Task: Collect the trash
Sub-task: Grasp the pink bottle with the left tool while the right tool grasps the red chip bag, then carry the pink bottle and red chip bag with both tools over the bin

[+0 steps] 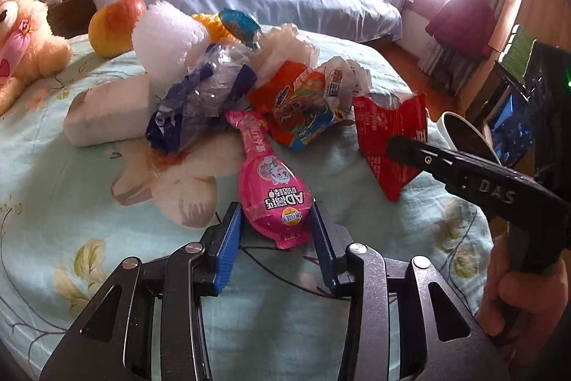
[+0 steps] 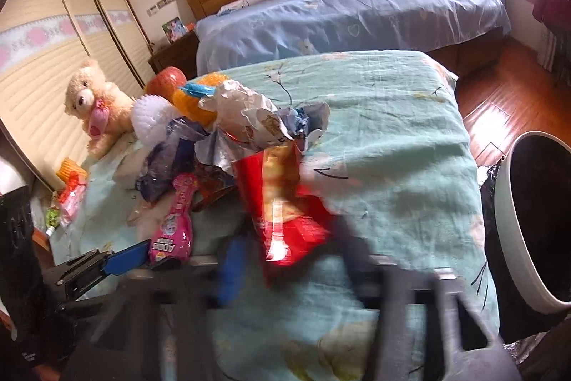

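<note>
left claw [image 1: 276,220] is sitting at the near edge of the trash pile on the bed [image 1: 89,202], its two blue pads set apart with the fat end of the pink pouch [image 1: 271,191] lying between them. the pads are flanking the pouch, close on both sides, but not visibly pressing it, so reading this as apart, not clamped. the pouch's long axis is running straight away from this claw, narrow neck pointing into the pile, wide bottom toward the camera, so the fingers are already lined up across its width. closing should be enough, no turn needed, in my judgement.

right claw [image 2: 285,238] is coming in from the right side, blurred in its own view. the red wrapper [image 1: 390,141] is lying between its fingers in the right wrist view, and from the left wrist view one black finger is crossing the wrapper's face. cannot tell if it is squeezing or just around it. the wrapper is standing more or less upright, open torn edge up, just right of the orange wrapper [image 1: 303,109].

bin [image 2: 535,220] is sitting off the right edge of the bed, low down, nearer the right hand than the left. so the red wrapper has the shorter trip; the pink pouch would need carrying across the bed past the right claw.

rest of the pile (clear crumpled plastic, white foam) is lying further back, beyond both claws.
</note>
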A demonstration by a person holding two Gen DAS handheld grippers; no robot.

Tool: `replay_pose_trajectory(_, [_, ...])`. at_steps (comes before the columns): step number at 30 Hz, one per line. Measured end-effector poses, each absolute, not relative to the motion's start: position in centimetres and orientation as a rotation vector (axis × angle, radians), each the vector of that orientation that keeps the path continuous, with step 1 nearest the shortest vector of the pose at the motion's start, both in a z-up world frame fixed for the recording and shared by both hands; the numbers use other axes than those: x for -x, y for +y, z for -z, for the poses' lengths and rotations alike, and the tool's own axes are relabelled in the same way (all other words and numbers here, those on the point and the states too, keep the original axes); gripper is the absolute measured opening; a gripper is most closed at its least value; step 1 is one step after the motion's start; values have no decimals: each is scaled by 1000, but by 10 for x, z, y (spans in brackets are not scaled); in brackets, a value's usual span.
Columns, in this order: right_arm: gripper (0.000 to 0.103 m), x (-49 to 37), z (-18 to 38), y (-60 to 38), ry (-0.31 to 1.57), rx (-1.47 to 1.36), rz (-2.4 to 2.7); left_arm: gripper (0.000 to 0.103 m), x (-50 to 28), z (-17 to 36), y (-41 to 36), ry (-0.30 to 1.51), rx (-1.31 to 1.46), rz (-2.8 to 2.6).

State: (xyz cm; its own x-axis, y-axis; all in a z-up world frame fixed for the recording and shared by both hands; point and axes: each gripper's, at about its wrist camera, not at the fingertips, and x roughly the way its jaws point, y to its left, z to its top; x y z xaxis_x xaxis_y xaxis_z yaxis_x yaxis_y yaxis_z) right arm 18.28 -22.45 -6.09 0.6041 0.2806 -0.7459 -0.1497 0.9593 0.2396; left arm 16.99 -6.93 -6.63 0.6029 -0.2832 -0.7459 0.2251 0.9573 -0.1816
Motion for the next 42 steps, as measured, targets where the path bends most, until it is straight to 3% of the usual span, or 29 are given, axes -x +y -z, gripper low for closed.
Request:
replay_pose_trajectory(3, [22, -178, 59, -227, 876, -162, -256, 36, -169, 66, -67, 870, 86, 305])
replay_pose_trajectory(21, [22, -119, 42, -284, 817, -261, -197, 35, -124, 32, -110, 755, 69, 448])
replay_pose_trajectory(42, [22, -89, 38, -360, 779, -318, -28, 34, -113, 27, -196, 757, -26, 644])
